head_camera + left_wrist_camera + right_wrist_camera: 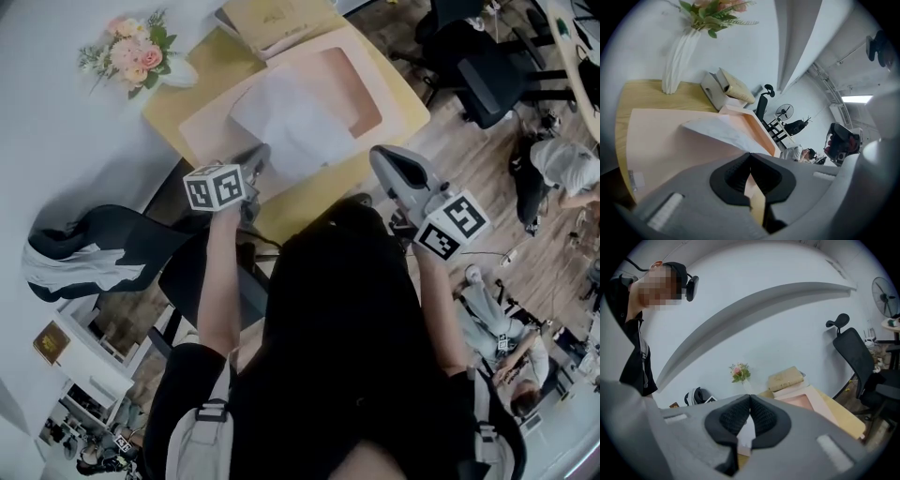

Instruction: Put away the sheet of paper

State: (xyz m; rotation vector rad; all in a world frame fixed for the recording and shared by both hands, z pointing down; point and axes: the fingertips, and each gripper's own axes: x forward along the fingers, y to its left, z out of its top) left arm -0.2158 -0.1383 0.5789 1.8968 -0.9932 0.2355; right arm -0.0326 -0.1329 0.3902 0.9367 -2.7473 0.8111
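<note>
A white sheet of paper (291,122) lies across the recess and near rim of a shallow pink tray (216,117) on the wooden table (197,70). My left gripper (261,153) hovers at the sheet's near left edge, jaws shut with nothing between them. In the left gripper view the paper (722,131) rises just beyond the closed left gripper (750,157), over the tray (670,140). My right gripper (378,156) hangs off the tray's near right corner, shut and empty. In the right gripper view the right gripper (750,398) points over the table towards the wall.
A white vase of flowers (136,52) stands at the table's far left, a tan book (272,19) behind the tray. A black office chair (487,75) is at the right, a draped black chair (94,248) at the left. People (562,169) sit on the floor at the right.
</note>
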